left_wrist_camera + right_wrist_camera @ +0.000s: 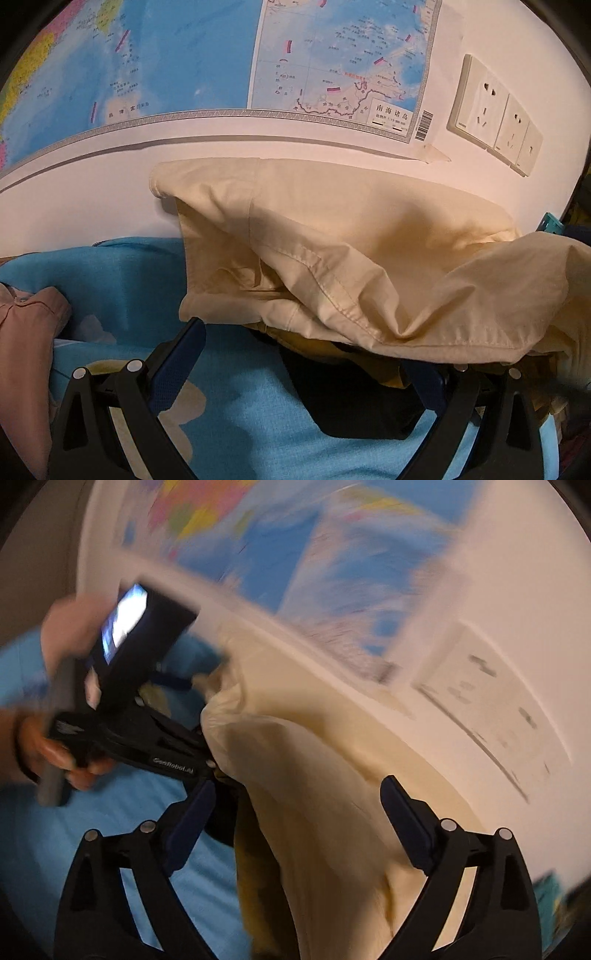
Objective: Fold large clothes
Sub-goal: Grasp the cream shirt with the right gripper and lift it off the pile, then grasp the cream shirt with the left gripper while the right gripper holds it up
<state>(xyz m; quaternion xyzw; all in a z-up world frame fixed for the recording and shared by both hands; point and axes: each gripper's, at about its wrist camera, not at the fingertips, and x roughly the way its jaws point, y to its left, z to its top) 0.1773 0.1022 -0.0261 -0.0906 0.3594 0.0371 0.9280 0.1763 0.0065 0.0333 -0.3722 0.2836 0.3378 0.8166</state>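
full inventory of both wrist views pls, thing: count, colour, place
cream garment: 1, pale yellow, crumpled on the bed against the wall
blue bedsheet: 1, light blue, under the garments
pink garment: 1, pink, left edge
dark garment: 1, black with yellow, under the cream one
wall map: 1, mostly blue, on the wall
wall sockets: 3 plates, white, right of the map
left gripper: 1, black, jaws apart
right gripper: 1, black, open, cloth between
hand: 1, holding the left gripper
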